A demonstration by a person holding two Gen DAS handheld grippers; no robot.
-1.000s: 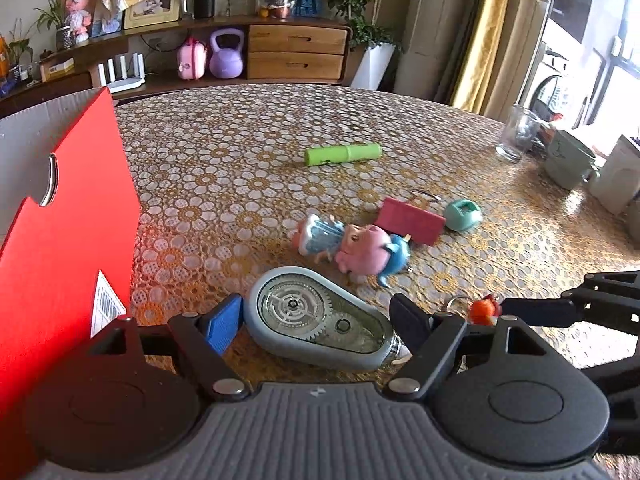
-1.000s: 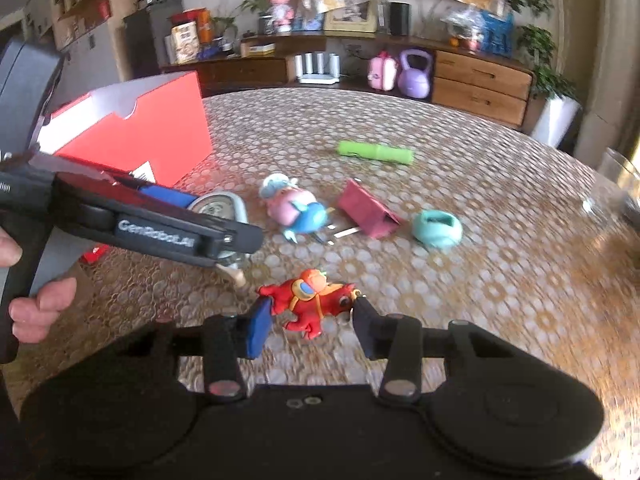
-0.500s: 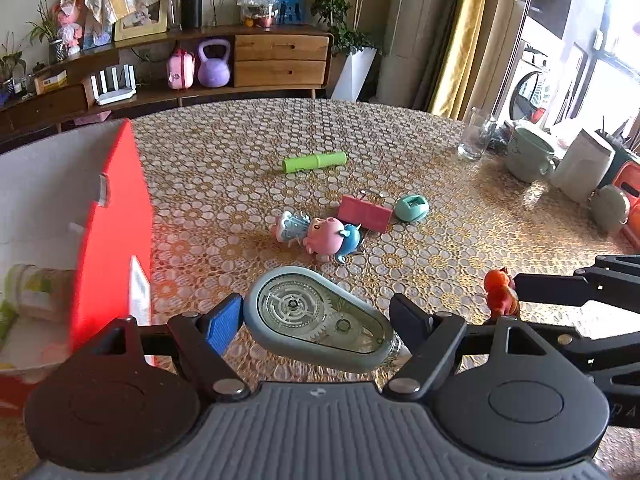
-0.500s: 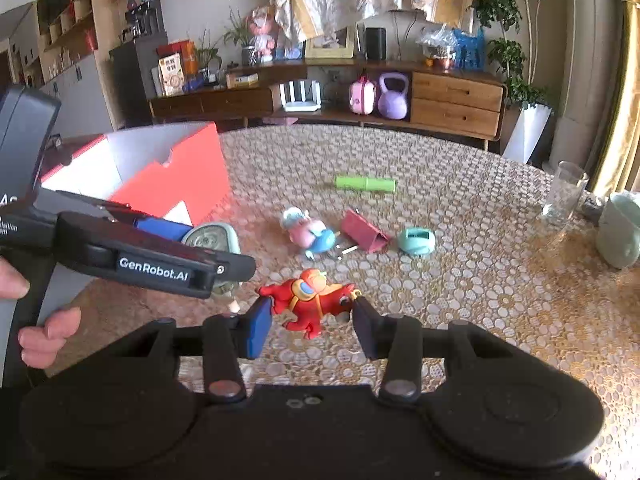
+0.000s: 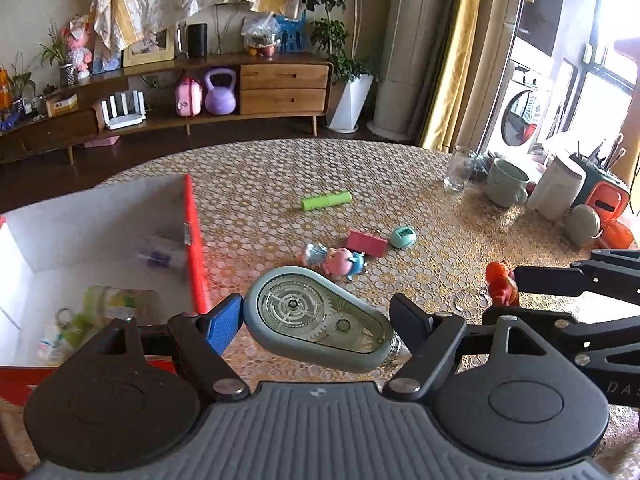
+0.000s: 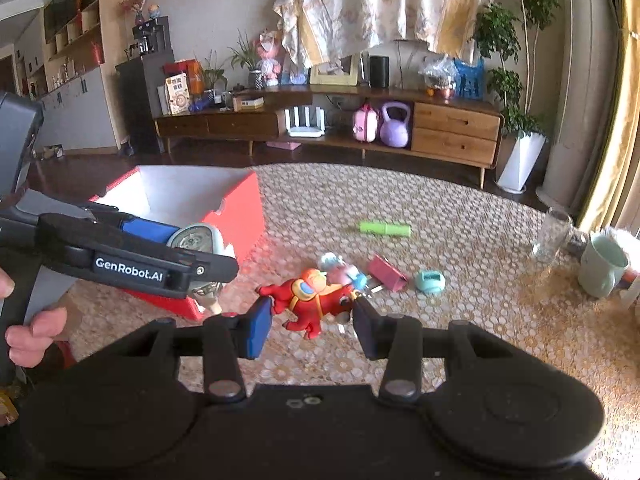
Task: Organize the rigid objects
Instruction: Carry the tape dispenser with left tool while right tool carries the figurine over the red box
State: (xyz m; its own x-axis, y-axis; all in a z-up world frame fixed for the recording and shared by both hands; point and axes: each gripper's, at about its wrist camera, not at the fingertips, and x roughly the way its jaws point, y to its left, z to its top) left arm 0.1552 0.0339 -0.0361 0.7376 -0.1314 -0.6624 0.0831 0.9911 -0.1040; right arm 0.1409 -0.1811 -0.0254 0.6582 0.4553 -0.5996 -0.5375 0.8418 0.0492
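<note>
My left claw (image 5: 318, 320) is pinching the gray tape roller (image 5: 320, 320) up in the air, just beside the open red box (image 5: 196, 248), which has a few small things in it. My right claw (image 6: 312, 320) is pinching the little red toy (image 6: 312, 298) above the desk (image 6: 460, 320). Down on the desk lie a pink pig toy (image 5: 338, 259), a dark pink card holder (image 5: 366, 243), a small teal thing (image 5: 403, 237) and a green tube (image 5: 326, 201), all apart from the box.

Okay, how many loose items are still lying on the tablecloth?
4: green tube farthest back; pig figure, pink case and teal gadget clustered mid-table. More may be hidden behind the grippers.
</note>
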